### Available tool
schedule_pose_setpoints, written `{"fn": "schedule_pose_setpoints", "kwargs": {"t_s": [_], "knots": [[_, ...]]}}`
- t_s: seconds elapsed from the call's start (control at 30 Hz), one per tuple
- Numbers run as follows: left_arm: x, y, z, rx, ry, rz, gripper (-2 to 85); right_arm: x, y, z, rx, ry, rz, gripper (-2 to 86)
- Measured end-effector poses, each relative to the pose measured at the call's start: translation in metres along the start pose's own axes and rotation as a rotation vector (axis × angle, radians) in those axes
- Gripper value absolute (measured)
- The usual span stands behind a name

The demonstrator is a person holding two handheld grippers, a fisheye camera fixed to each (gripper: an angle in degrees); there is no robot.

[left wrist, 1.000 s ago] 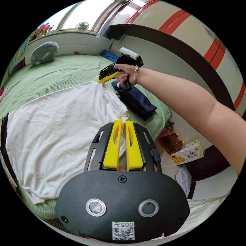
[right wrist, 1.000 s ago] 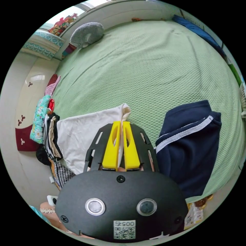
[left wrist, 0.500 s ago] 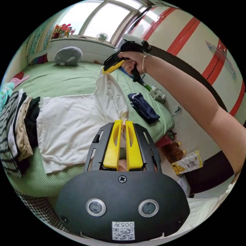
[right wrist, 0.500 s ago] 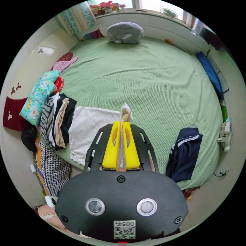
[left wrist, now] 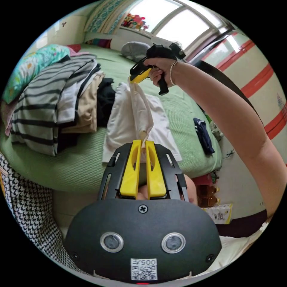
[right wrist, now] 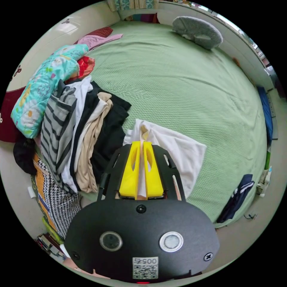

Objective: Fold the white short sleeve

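Bed (right wrist: 185,77): green textured cover, the largest surface in the right gripper view; it carries everything below.
Clothes pile (right wrist: 80,134): striped, beige and black garments stacked at about 9 o'clock in the right gripper view, just beside the shirt's near edge (close enough to be snagged).
White short sleeve (right wrist: 179,149): part lies flat on the bed at about 4 o'clock from the right gripper's tips; in the left gripper view a lifted edge (left wrist: 140,110) hangs as a slack band between the two grippers, above the flat part.
Navy garment (right wrist: 236,197): at 4 o'clock near the bed's edge, well apart from the shirt.
Grey cushion (right wrist: 197,28): at 1 o'clock, far side of the bed.
Left gripper (left wrist: 143,143): jaws narrow, pinching one end of the lifted edge.
Right gripper (right wrist: 141,144): jaws narrow with white cloth between them; it appears in the left gripper view (left wrist: 136,78) at 12 o'clock, held in a hand.
Risk, slip: each grip seems to take only a small bunch of cloth, so a quick pull could probably free one corner and collapse the fold.
Risk, skew: the slack band sags, so laid down unevenly it would likely crease or land off the flat half.
Risk, snag: carried toward 9 o'clock, the hanging cloth might drag the pile.
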State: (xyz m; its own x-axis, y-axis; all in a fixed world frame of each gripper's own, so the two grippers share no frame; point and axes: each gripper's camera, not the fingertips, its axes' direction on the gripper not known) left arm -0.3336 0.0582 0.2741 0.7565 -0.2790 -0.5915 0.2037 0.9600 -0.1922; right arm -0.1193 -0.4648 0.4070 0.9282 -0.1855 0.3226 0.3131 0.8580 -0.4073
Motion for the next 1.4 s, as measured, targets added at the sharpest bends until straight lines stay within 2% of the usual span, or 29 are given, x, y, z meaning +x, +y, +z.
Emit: {"fn": "schedule_pose_setpoints", "kwargs": {"t_s": [0.13,0.27,0.47,0.63,0.8,1.1,1.4], "knots": [[-0.030,-0.002,-0.001,-0.019,-0.005,-0.042,4.2,-0.016,0.005,-0.002,0.050,-0.090,-0.053,4.7],[-0.053,0.002,-0.020,0.007,-0.101,-0.095,4.3,-0.014,0.033,-0.044,0.161,-0.187,-0.158,7.9],[-0.042,-0.016,-0.021,0.034,-0.091,-0.013,6.9,0.031,0.129,-0.072,0.229,-0.106,-0.183,8.7],[-0.032,-0.038,0.007,-0.031,-0.104,0.040,10.5,0.070,0.229,-0.044,0.165,-0.035,-0.059,8.7],[-0.031,-0.052,0.037,-0.156,-0.184,0.051,11.2,0.073,0.298,-0.010,0.092,-0.115,0.024,8.6],[-0.031,-0.068,0.040,-0.186,-0.193,-0.007,5.2,0.031,0.311,0.015,0.042,-0.035,-0.054,7.1],[-0.004,-0.062,0.037,-0.237,-0.175,0.031,4.2,0.046,0.343,0.000,0.044,-0.079,-0.055,3.5]]}}
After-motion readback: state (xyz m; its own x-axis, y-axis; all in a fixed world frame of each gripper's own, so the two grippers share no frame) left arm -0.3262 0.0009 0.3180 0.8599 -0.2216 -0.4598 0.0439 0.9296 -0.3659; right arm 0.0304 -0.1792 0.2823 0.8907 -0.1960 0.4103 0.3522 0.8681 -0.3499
